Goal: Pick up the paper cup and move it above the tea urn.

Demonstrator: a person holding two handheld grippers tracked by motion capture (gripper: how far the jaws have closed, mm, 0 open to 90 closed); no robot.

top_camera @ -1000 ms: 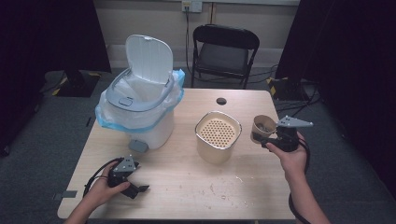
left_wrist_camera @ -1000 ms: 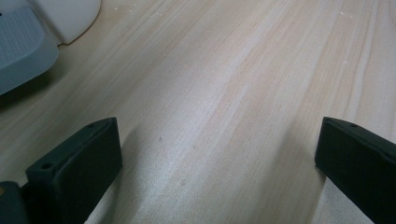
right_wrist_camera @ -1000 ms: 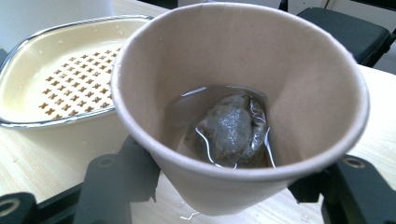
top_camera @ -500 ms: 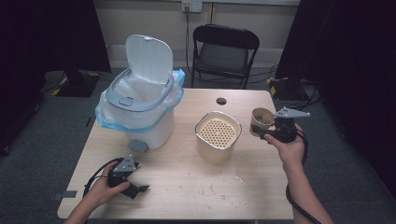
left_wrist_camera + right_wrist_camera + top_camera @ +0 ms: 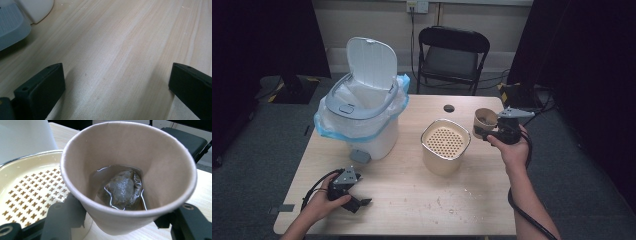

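Observation:
A brown paper cup [image 5: 485, 120] is held above the table's right side, just right of a cream container with a perforated strainer top [image 5: 445, 145]. My right gripper [image 5: 485, 132] is shut on the cup, one jaw on each side of its lower wall. In the right gripper view the cup [image 5: 125, 152] is tilted toward the camera, with a wet tea bag [image 5: 122, 192] in a little liquid at its bottom. The strainer top [image 5: 27, 185] lies just behind it to the left. My left gripper [image 5: 362, 202] rests near the table's front left, open [image 5: 117, 85] over bare wood.
A white pedal bin [image 5: 362, 115] with a blue liner and raised lid stands at the table's back left; its grey pedal [image 5: 12, 27] is close to my left gripper. A black chair [image 5: 452, 55] stands behind the table [image 5: 412, 190]. A cable hole [image 5: 449, 108] sits near the back edge.
My right gripper has carried the cup left and slightly up, closer to the strainer container. The left gripper has stayed still.

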